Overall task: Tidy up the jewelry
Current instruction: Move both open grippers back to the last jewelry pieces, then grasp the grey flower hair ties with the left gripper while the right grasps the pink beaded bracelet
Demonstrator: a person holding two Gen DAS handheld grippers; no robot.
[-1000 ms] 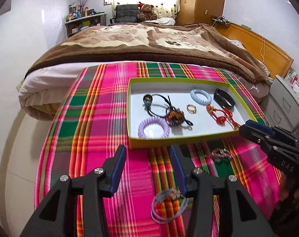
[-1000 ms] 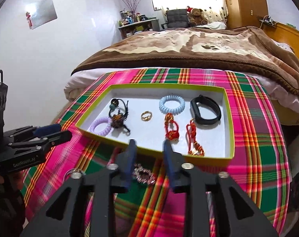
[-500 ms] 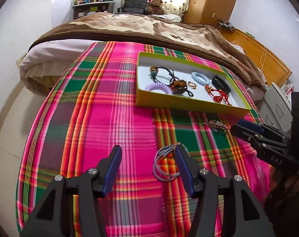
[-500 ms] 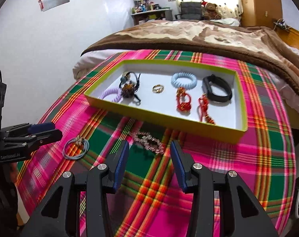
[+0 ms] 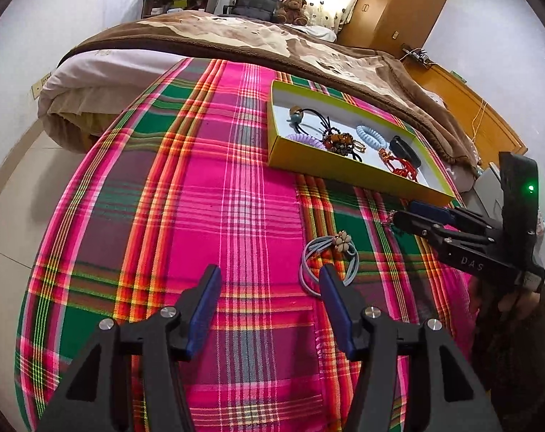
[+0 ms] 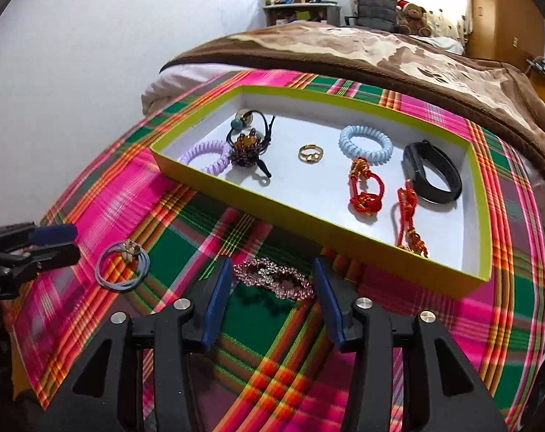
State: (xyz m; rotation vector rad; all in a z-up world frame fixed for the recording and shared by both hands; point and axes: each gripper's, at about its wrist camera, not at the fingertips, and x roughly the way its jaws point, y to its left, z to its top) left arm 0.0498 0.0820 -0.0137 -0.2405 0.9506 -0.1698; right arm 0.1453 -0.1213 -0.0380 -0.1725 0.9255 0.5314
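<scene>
A yellow-green tray (image 6: 479, 194) (image 5: 308, 163) with a white floor lies on the plaid cloth and holds several pieces: hair ties, a gold ring (image 6: 310, 153), red knotted cords, a black band (image 6: 432, 171). A pink rhinestone hair clip (image 6: 274, 277) lies on the cloth before the tray, just ahead of my open right gripper (image 6: 272, 284). A pale blue hair tie with a flower charm (image 5: 328, 261) (image 6: 123, 264) lies on the cloth; my open, empty left gripper (image 5: 269, 288) has its right finger beside it.
The plaid cloth (image 5: 218, 194) covers the table. A bed with a brown blanket (image 5: 236, 36) stands behind it. The right gripper (image 5: 463, 237) shows at the right of the left wrist view, the left gripper (image 6: 24, 248) at the left of the right wrist view.
Both grippers have drawn back from the tray and dropped toward the cloth. The right gripper has opened wider around the hair clip. The left gripper has shifted left of the blue hair tie.
</scene>
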